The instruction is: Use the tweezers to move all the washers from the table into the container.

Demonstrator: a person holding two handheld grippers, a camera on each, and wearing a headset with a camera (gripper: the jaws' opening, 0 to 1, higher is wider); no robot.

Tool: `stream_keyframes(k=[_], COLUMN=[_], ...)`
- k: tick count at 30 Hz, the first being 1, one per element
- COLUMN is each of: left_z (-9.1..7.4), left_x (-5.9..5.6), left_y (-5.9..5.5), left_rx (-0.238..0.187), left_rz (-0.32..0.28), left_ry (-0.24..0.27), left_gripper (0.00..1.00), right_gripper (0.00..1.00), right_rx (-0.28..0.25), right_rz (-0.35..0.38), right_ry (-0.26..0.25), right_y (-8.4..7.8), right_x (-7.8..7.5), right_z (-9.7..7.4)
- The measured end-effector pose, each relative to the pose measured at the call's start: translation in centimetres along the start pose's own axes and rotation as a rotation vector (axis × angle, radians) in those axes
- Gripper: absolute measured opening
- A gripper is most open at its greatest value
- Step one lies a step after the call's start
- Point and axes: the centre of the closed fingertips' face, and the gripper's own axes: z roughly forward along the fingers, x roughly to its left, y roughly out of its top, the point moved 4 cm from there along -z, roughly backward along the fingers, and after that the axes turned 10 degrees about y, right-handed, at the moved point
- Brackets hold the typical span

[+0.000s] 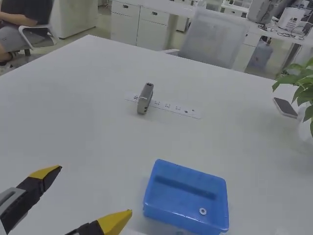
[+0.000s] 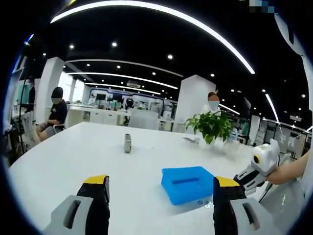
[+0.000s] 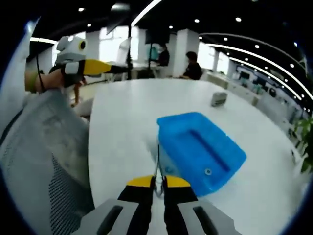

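Head view: one washer [image 1: 202, 211] lies inside the blue container [image 1: 190, 169], toward its 5 o'clock corner. Your right tool [image 3: 157, 182] pinches the tweezers [image 3: 157, 161]; your left tool [image 1: 85, 196] is spread. Whether more washers wait on the bench [image 1: 98, 98], I cannot tell.

The container [image 1: 186, 196] looks like smooth blue plastic with a soft sheen, and the washer [image 1: 202, 211] inside it is bright, glossy metal. Under the container the table [image 1: 88, 98] is smooth, matt white. Beyond the container a small block [image 1: 145, 98] looks like dull grey metal, and the tweezers [image 3: 157, 164] beside the container's near wall are thin dark metal.
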Motion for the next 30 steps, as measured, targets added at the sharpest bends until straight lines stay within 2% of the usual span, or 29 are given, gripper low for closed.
stream_keyframes(k=[3, 5, 6, 7, 8, 10, 11, 13, 16, 20, 23, 26, 30], left_z=[0.0, 0.0, 0.0, 0.0, 0.0, 0.0, 0.0, 0.0, 0.0, 0.0, 0.0, 0.0, 0.0], left_x=[0.0, 0.0, 0.0, 0.0, 0.1, 0.0, 0.0, 0.0, -0.1, -0.1, -0.1, -0.1, -0.1], left_y=[0.0, 0.0, 0.0, 0.0, 0.1, 0.1, 0.0, 0.0, 0.0, -0.1, -0.1, -0.2, -0.3], left_rx=[0.001, 0.001, 0.001, 0.001, -0.001, 0.000, 0.002, 0.006, 0.008, 0.012, 0.017, 0.020, 0.025], left_rz=[0.003, 0.002, 0.002, 0.003, 0.002, -0.002, -0.001, 0.002, 0.007, 0.006, 0.009, 0.008, 0.008], left_ry=[0.001, 0.000, 0.001, 0.003, 0.004, 0.004, 0.003, 0.002, 0.002, 0.000, -0.001, -0.003, -0.005], left_gripper=[0.89, 0.89, 0.89, 0.89, 0.89, 0.89, 0.89, 0.88, 0.88, 0.88, 0.88, 0.88, 0.88], right_gripper=[0.03, 0.03, 0.03, 0.03, 0.03, 0.03, 0.03, 0.03, 0.03, 0.03, 0.03, 0.03, 0.03], right_rx=[0.031, 0.029, -0.008, -0.065, -0.088, -0.099, -0.139, -0.209, -0.228, -0.234, -0.193, -0.196, -0.201], right_rz=[-0.024, 0.000, 0.064, 0.181, 0.228, 0.353, 0.390, 0.456, 0.500, 0.523, 0.472, 0.436, 0.391], right_ry=[-0.007, -0.015, -0.021, -0.030, -0.034, -0.043, -0.051, -0.019, -0.007, 0.003, 0.005, 0.022, 0.010], right_y=[0.1, 0.0, 0.0, -0.2, -0.3, -0.8, -0.7, -0.2, -0.3, 0.1, 0.7, 1.9, 3.4], right_x=[0.0, -0.1, -0.2, -0.6, -1.0, -1.6, -2.1, -2.1, -2.3, -2.4, -2.3, -2.5, -3.3], right_z=[0.0, -0.1, 0.0, -0.2, -0.4, -1.1, -1.4, -1.9, -2.4, -2.9, -3.2, -3.5, -3.6])
